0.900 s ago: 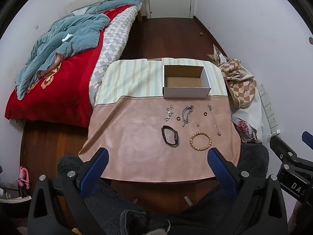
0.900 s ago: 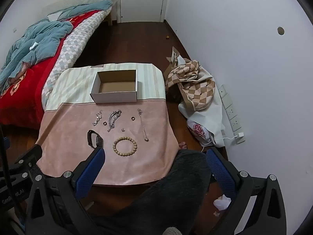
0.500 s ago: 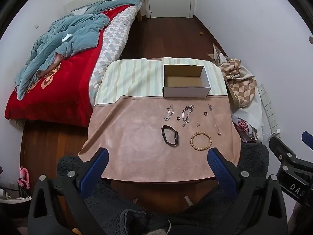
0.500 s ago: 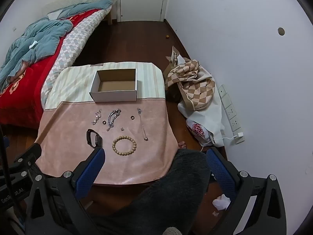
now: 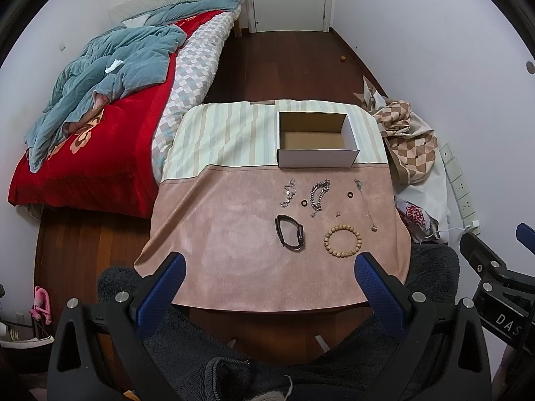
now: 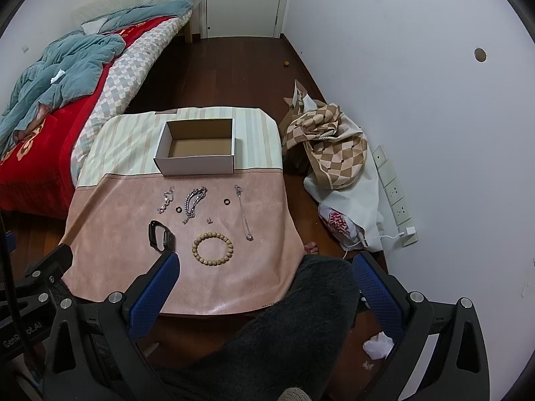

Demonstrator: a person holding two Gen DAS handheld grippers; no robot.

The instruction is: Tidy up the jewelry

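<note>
A small table [image 5: 227, 234] [image 6: 110, 230] under a pink and striped cloth carries an empty white cardboard box [image 5: 317, 140] [image 6: 197, 147] at its far side. In front of the box lie a black wristband [image 5: 289, 232] [image 6: 161, 235], a wooden bead bracelet [image 5: 342, 240] [image 6: 212, 248], a silver chain bracelet [image 5: 319, 192] [image 6: 194, 200], a thin necklace [image 5: 365, 202] [image 6: 243, 212], a small sparkly piece [image 5: 289, 192] [image 6: 166, 197] and two dark rings [image 5: 304, 203] [image 5: 350, 194]. My left gripper [image 5: 267, 264] and right gripper [image 6: 265, 264] hover open above the table's near edge, holding nothing.
A bed [image 5: 100, 127] with a red cover and blue blanket stands left of the table. A checked cloth heap [image 6: 331, 147] and bags lie on the floor to the right, by wall sockets [image 6: 394, 187]. A closed white door [image 6: 244, 0] is at the back. A dark fleecy garment [image 6: 284, 344] fills the foreground.
Both views have shifted only slightly; the jewelry and the box lie where they were and both grippers stay wide open.
</note>
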